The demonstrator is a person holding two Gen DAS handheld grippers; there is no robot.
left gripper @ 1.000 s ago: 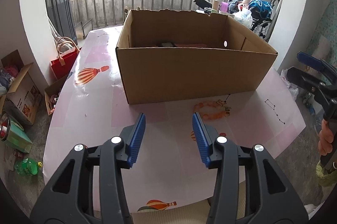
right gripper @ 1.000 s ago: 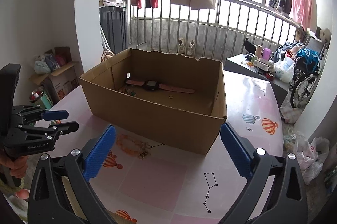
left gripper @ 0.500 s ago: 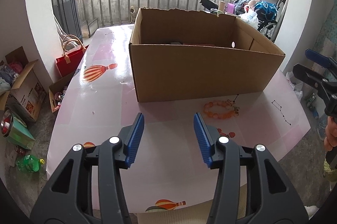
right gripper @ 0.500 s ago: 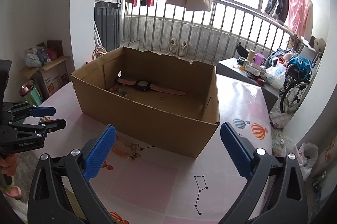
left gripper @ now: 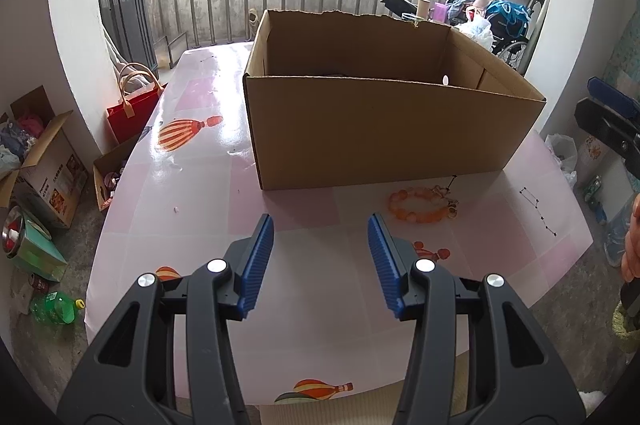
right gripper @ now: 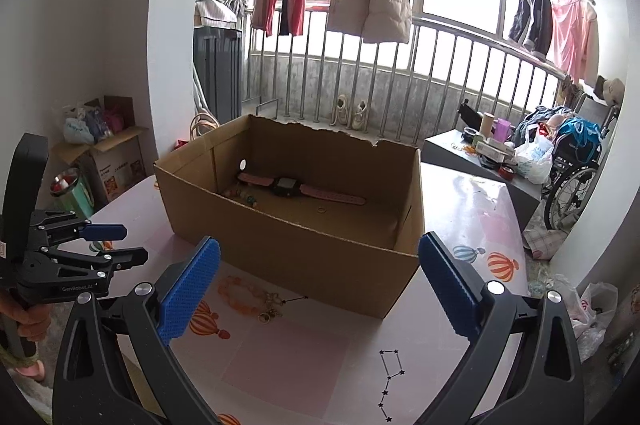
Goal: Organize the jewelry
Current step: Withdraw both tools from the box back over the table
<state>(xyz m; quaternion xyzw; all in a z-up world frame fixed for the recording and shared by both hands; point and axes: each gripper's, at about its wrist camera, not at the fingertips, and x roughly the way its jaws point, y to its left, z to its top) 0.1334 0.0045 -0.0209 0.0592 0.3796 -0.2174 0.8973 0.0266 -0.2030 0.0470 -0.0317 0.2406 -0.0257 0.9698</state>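
An orange bead bracelet (left gripper: 420, 205) with a small charm lies on the pink table just in front of the open cardboard box (left gripper: 384, 129); it also shows in the right wrist view (right gripper: 244, 297). Inside the box (right gripper: 304, 245) lie a pink-strapped watch (right gripper: 296, 189), a small bead string (right gripper: 244, 195) and a ring (right gripper: 321, 211). My left gripper (left gripper: 320, 257) is open and empty, above the table, left of the bracelet. My right gripper (right gripper: 320, 285) is wide open and empty, above the table's near edge.
The pink tablecloth (left gripper: 192, 161) has balloon prints. Boxes, a red bag (left gripper: 132, 109) and a green bottle (left gripper: 52, 309) sit on the floor at the left. A railing with hanging clothes, a side table and a wheelchair (right gripper: 572, 185) are behind.
Both grippers have drawn back and risen slightly; the box and bracelet look farther away and shifted right in the left view. Both stay open. Nothing was picked up.
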